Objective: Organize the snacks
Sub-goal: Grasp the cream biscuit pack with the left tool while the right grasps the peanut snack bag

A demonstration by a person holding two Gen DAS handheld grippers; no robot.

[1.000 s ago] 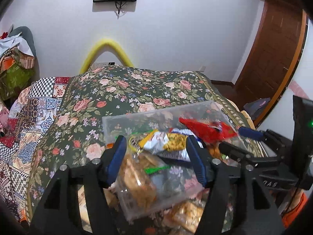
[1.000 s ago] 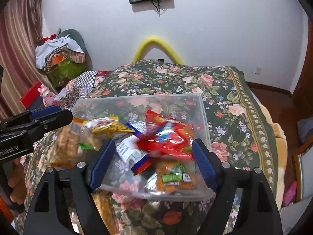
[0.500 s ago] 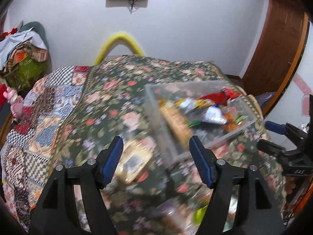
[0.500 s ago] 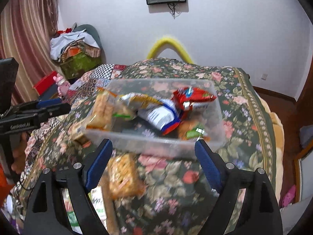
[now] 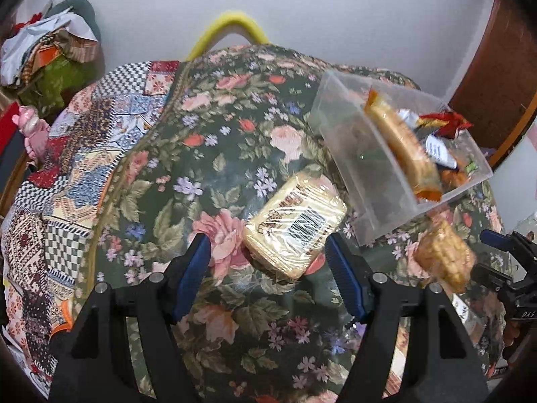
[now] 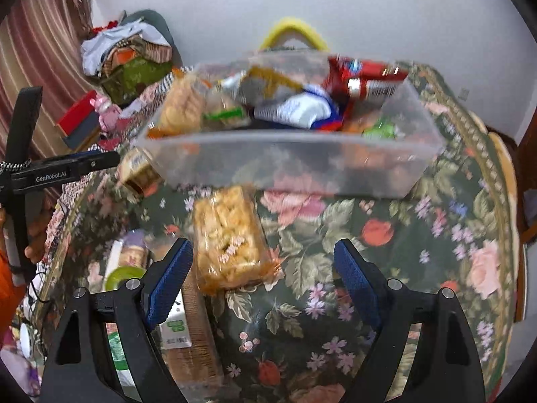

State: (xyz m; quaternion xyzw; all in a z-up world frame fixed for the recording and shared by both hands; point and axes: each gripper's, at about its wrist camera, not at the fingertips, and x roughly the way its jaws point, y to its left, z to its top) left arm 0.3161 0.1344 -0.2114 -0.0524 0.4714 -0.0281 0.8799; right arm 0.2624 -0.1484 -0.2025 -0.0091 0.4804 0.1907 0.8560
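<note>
A clear plastic bin (image 6: 295, 164) holding several snack packets sits on the floral bedspread (image 6: 386, 268); it also shows in the left wrist view (image 5: 372, 181) at the right. My left gripper (image 5: 268, 268) is open and empty, just short of a pale wrapped biscuit pack with a barcode (image 5: 295, 225). My right gripper (image 6: 263, 275) is open and empty, with a clear bag of golden crackers (image 6: 228, 238) lying by its left finger. That bag also shows in the left wrist view (image 5: 446, 255).
More snack packs and a green-lidded cup (image 6: 124, 275) lie at the bed's left edge. A patchwork quilt (image 5: 67, 181) covers the left side. Clothes are piled (image 6: 131, 50) by the wall. A wooden door (image 5: 493, 77) is at the right.
Both grippers have let go of the bin and pulled back and down. The bin now rests on the bed, farther from both. The left gripper has swung left over the biscuit pack.
</note>
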